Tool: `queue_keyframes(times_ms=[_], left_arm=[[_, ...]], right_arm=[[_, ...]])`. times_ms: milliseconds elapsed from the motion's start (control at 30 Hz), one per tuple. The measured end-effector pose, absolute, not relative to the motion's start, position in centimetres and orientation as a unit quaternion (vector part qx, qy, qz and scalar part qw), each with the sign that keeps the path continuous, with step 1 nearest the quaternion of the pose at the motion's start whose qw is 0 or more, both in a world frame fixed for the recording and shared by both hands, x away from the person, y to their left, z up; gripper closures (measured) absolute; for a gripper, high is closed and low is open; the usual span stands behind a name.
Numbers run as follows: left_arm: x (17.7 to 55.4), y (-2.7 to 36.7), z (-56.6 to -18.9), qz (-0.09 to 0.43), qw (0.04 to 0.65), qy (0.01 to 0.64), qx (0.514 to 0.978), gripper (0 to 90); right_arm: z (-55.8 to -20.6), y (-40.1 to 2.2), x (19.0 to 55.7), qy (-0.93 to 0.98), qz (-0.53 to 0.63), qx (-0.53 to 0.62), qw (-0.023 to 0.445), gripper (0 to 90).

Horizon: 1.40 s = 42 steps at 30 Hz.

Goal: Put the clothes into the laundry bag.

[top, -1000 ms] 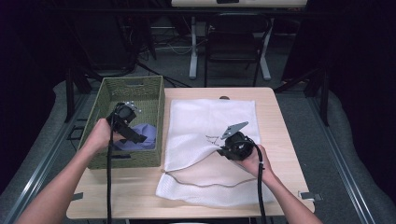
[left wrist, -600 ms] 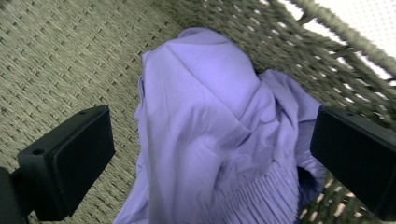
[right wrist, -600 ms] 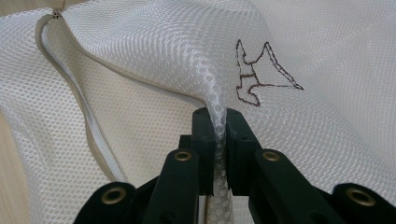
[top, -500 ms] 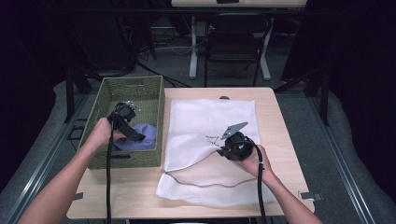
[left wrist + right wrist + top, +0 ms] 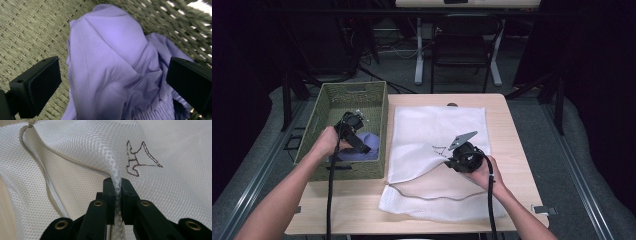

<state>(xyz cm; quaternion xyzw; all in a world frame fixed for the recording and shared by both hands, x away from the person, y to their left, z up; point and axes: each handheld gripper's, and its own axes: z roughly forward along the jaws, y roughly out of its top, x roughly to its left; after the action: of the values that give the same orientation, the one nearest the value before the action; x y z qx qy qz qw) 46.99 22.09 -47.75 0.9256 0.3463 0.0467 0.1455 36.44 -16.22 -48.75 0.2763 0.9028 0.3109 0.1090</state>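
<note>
Lavender crumpled cloth [image 5: 110, 70] lies in the green woven basket [image 5: 324, 105], where the wide-open left gripper [image 5: 362, 146] has sunk to straddle it, while the right gripper [image 5: 116, 195] stays pinched on the white mesh bag [image 5: 437, 130], ready for loading.

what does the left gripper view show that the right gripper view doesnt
Left gripper view alone: a purple garment lying on the woven bottom of the green basket, between the wide-open left gripper jaws, not yet pinched. Right gripper view alone: the right gripper clamped on a fold of the white mesh bag, beside its open zipper and a small stitched mark. Shared: each looks along its own black jaws at fabric.
</note>
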Motion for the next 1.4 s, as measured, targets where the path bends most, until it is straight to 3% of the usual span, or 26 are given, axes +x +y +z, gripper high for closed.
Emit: queue_keyframes(times_ms=[833,1400], left_arm=[[48.5,20.5,-50.2,-0.007,0.065,0.324,0.944,2.5],[48.2,19.8,-51.8,-0.025,0.026,0.328,0.944,47.2]], right_arm=[[-48.7,-16.4,36.5,0.902,0.313,0.278,0.106,83.9],[-48.6,-16.6,36.6,0.901,0.310,0.284,0.109,83.7]])
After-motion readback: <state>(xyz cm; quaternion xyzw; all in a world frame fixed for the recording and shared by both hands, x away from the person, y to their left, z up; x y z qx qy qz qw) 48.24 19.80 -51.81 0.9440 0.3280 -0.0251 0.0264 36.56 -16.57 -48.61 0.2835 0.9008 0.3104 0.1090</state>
